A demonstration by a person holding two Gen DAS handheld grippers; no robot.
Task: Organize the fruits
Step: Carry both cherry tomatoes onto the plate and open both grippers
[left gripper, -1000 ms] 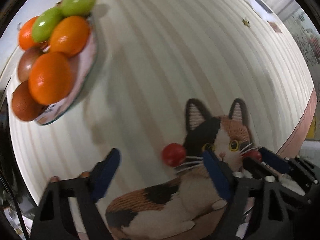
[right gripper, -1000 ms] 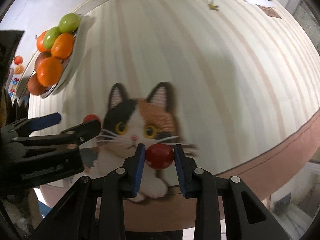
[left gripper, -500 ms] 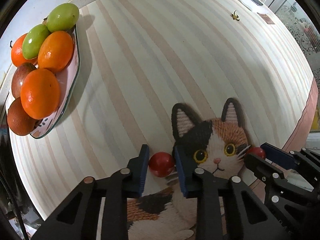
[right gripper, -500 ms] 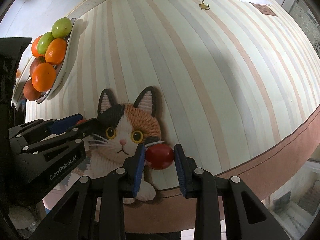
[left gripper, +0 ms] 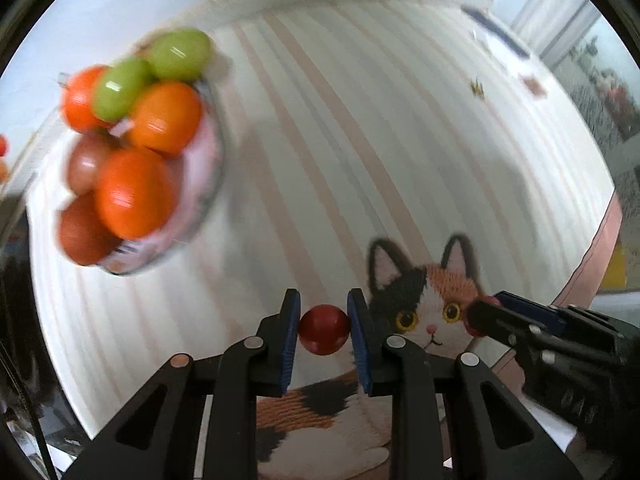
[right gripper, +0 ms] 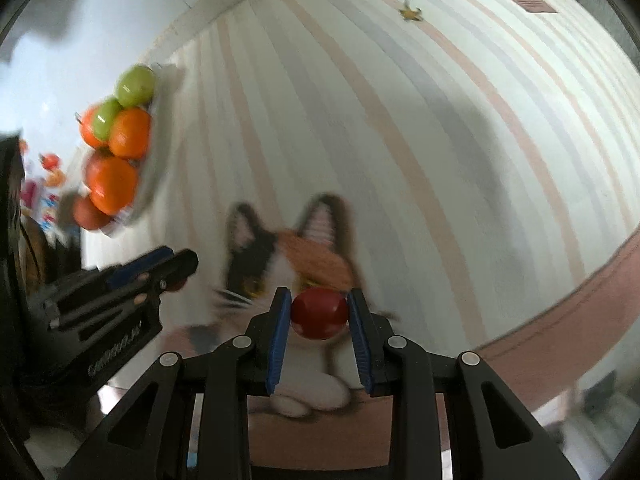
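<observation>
My left gripper [left gripper: 323, 330] is shut on a small red round fruit [left gripper: 324, 329], lifted above the striped tablecloth. A second small red fruit [right gripper: 319, 314] sits pinched in my right gripper [right gripper: 319, 316], which is shut on it over the cat picture. The right gripper [left gripper: 486, 316] shows at the lower right of the left wrist view, the left gripper [right gripper: 176, 266] at the left of the right wrist view. A plate [left gripper: 210, 184] piled with oranges [left gripper: 134, 192], green fruits [left gripper: 180, 54] and brownish fruits stands at the far left.
A calico cat picture [left gripper: 428, 304] lies on the striped cloth [left gripper: 360, 140] beneath both grippers. A small yellow star-shaped thing [right gripper: 410, 13] lies far back on the cloth. Papers [left gripper: 496, 38] lie at the far right corner. The table's pink border [right gripper: 580, 300] runs along the right.
My left gripper went from open beside the red fruit to shut on it, then rose with it. The right gripper kept its fruit and tilted a little.
</observation>
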